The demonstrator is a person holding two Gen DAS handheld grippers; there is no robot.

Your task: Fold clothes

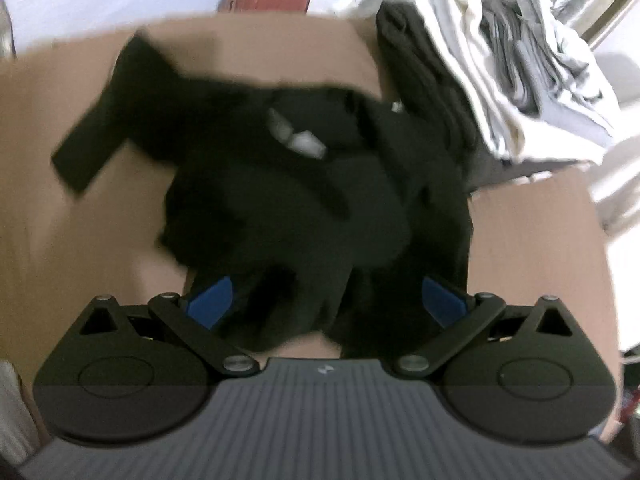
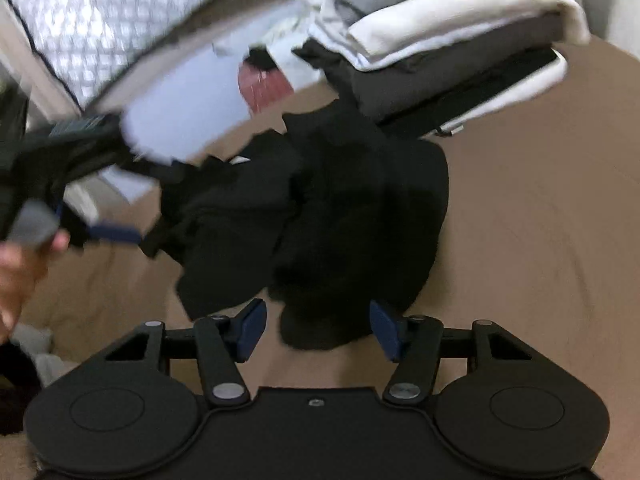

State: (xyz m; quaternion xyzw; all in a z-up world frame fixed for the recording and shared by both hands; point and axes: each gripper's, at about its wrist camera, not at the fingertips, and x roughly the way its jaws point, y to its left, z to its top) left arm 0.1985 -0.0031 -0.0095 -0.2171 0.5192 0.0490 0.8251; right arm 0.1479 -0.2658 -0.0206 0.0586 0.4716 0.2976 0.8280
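Both tools stand with their blue pads spread wide, and neither pinches cloth as far as we can see. Our left tool (image 1: 326,300) hangs over the near edge of the crumpled black long-sleeved garment (image 1: 288,200), whose bulk fills the gap between the pads and runs away from us across the tan wooden table (image 1: 60,128). Our right tool (image 2: 316,330) hovers just short of the same garment (image 2: 344,232), with a rounded lobe of black cloth reaching down between its pads.

The garment lies bunched in a heap, not flat and not squared. One sleeve (image 1: 100,120) stretches out to the far left in the left wrist view; a pale label (image 1: 296,136) shows near the middle, which we judge marks the collar. So the long axis seems to run from us toward the far edge, collar away and hem near us, though blur makes this unsure.

In the right wrist view the left tool (image 2: 116,232) appears at the heap's left side, held in a hand (image 2: 20,264), so the two tools flank the near edge, left tool to the left, right tool to the right. Each is about equally close to the cloth.

Beyond the heap sits a stack of folded white, grey and dark clothes (image 2: 440,40), touching or just beside the garment's far right.
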